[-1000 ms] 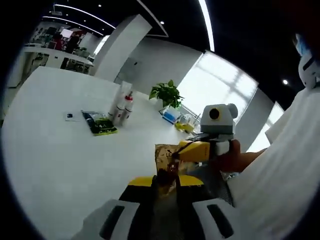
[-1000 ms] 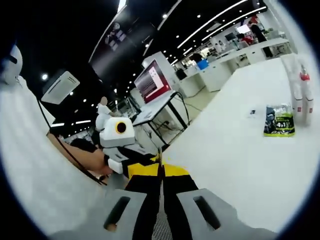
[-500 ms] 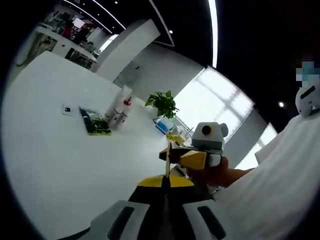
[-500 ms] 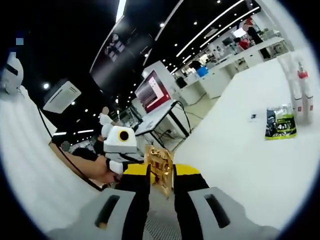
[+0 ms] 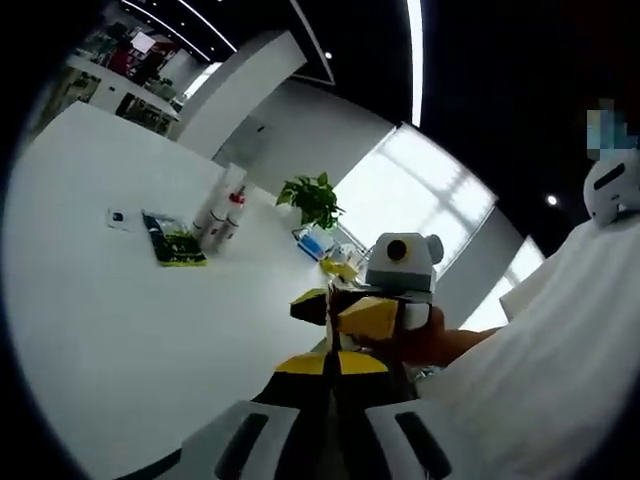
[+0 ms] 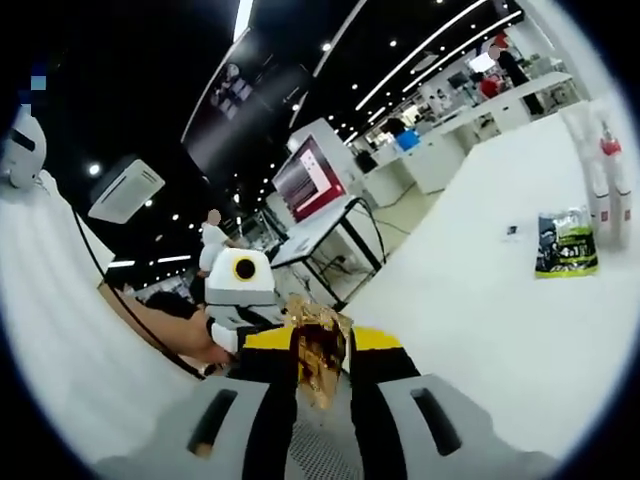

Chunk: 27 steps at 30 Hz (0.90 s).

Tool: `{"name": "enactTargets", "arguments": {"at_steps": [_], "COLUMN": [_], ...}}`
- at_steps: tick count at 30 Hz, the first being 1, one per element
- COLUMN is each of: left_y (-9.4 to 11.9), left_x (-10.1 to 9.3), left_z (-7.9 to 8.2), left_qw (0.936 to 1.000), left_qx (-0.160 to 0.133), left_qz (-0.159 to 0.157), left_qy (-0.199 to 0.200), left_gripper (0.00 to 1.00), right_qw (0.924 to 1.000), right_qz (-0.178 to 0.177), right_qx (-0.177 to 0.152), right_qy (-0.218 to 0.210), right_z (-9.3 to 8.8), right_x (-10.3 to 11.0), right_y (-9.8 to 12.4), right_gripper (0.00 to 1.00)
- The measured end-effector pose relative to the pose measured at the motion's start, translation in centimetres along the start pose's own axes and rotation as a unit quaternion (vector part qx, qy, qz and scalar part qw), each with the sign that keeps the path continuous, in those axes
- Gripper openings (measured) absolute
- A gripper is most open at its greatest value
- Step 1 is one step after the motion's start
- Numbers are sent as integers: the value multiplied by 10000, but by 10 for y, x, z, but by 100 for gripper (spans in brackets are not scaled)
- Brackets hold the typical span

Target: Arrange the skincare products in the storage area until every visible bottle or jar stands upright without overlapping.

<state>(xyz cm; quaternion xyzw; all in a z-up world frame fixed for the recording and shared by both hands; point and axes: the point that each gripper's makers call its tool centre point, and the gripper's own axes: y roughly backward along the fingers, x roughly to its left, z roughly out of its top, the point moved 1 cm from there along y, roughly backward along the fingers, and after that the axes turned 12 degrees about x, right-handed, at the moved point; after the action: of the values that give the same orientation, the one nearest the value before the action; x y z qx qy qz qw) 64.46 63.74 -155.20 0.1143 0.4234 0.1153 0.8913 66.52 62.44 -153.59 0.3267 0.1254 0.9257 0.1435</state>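
Left gripper view: own jaws rise from the bottom, grey bodies with black and yellow tips, standing close together; a thin edge-on sliver sits between the tips, too slim to tell whether it is pinched.
Left gripper [image 5: 331, 362]: matte plastic, blocky; gap narrow, hold cannot be told from this view.
Right gripper [image 5: 335, 305]: seen just beyond the left tips, yellow wedge-shaped jaws, held by a hand [image 5: 440, 338].
Sachet [image 6: 318, 345]: crinkled, glossy gold-brown foil with dark print, flat and irregular at the edges; it stands between the right gripper's yellow tips in the right gripper view.
Right jaws: parted only as far as the foil's width, pressing it from both sides.
Right gripper, own view [image 6: 320, 350]: grey ribbed bodies, black inner faces, yellow ends.
Left gripper, from the right gripper view [image 6: 262, 332]: just left of the right jaws, close to the foil.
Counter [image 5: 110, 320]: smooth, white, faintly glossy, spreading away ahead of the jaws.
Pouch [image 5: 172, 243]: flat, green and black printed, lying on the counter far ahead and left of the left jaws.
Bottles [image 5: 222, 212]: slim white cylinders, one with a red cap, upright, just beyond the pouch and touching or nearly so.
Plant [image 5: 312, 198]: leafy green, at the counter's far edge.
Sleeve [image 5: 560, 340]: white cloth, right of the left jaws.
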Motion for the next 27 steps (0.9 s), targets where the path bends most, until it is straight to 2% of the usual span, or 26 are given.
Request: {"name": "enactTargets", "arguments": {"at_steps": [3, 9, 11, 12, 14, 19, 22, 27], "left_y": [0, 3, 8, 9, 11, 8, 10, 18], "left_x": [-1, 2, 3, 3, 4, 2, 6, 8], "left_z": [3, 5, 11, 13, 13, 13, 15, 22], "left_qw": [9999, 9996, 9987, 9982, 9977, 9976, 9974, 9949], "left_qx": [-80, -130, -332, -396, -423, -399, -490, -737], "left_qz": [-26, -91, -136, -192, -210, -241, -123, -189], "left_qy": [76, 243, 368, 413, 483, 516, 512, 657], "left_gripper": [0, 0, 0, 0, 0, 1, 3, 3], "right_qw": [10000, 10000, 9999, 9997, 9997, 9992, 9989, 9977], "right_qz": [28, 1, 12, 57, 38, 134, 128, 82], "right_qx": [-13, -21, -34, -141, -179, -147, -215, -348], "right_qy": [87, 87, -108, -169, -163, -340, -407, -571], "right_z": [1, 1, 2, 6, 7, 6, 8, 11], "right_x": [1, -1, -4, -4, -5, -4, -6, -11], "right_y": [3, 3, 6, 8, 11, 11, 14, 18], "right_gripper": [3, 5, 6, 5, 1, 0, 0, 0]}}
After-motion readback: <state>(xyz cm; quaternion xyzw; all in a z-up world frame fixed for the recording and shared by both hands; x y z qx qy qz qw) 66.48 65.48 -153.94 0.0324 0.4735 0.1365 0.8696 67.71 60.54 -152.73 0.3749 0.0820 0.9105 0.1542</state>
